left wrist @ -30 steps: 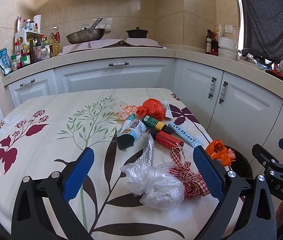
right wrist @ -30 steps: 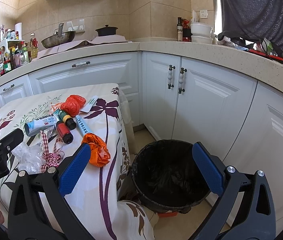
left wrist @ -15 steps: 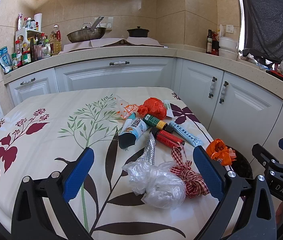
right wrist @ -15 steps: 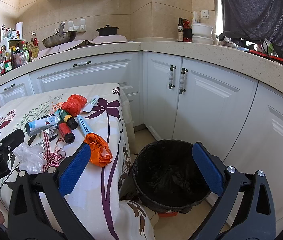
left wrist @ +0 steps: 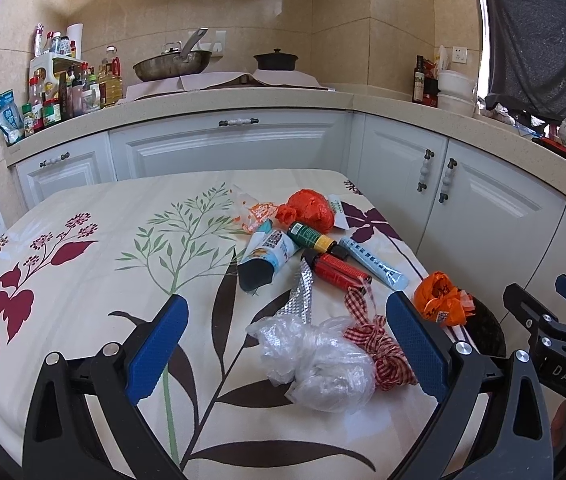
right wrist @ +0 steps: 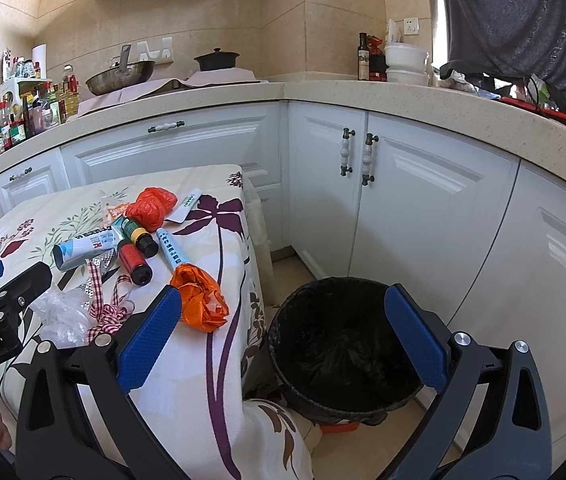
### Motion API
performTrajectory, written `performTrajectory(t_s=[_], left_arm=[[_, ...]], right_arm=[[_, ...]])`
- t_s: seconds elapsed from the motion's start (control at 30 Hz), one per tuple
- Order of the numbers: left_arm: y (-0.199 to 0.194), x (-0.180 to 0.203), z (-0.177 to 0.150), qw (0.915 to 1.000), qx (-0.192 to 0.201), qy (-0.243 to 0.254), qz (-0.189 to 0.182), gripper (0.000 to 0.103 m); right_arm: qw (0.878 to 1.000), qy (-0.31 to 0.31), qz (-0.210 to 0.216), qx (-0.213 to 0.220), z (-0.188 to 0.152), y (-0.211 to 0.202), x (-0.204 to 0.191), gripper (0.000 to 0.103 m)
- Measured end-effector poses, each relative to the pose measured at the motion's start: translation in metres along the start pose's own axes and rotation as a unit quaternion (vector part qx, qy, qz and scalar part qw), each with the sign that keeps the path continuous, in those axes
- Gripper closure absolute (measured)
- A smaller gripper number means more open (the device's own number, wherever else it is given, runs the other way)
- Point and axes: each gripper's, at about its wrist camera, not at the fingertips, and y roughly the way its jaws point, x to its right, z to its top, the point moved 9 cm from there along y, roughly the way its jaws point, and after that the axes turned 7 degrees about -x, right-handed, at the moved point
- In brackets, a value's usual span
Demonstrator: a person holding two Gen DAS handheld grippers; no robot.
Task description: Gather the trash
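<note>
Kitchen, flowered table cloth. My left gripper wide open, holds nothing; crumpled clear bag lies between fingers. My right gripper wide open, empty, over black bin; orange bag beside left finger.

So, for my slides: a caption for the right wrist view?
Open right gripper hovers over a black-lined trash bin beside a table strewn with trash.

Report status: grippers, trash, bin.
Left gripper open, empty, over clear plastic bag. Right gripper open, empty, by orange bag. Bin beside table, nothing blocking.
</note>
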Motion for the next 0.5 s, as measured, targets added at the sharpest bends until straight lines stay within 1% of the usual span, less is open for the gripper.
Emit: performTrajectory(t_s=[0.3, 0.5], left_arm=[[0.008, -0.024, -0.012, 0.9997, -0.019, -0.005, 0.016, 0.006], [0.012, -0.033, -0.017, 0.9994, -0.029, -0.01, 0.013, 0.006]], right_arm=[[0.999, -0.016, 0.031, -0.007, 0.0, 0.016, -0.023, 0.004], [0.998, -0.027, 0.055, -0.03, 0.0, 0.038, -0.042, 0.004]])
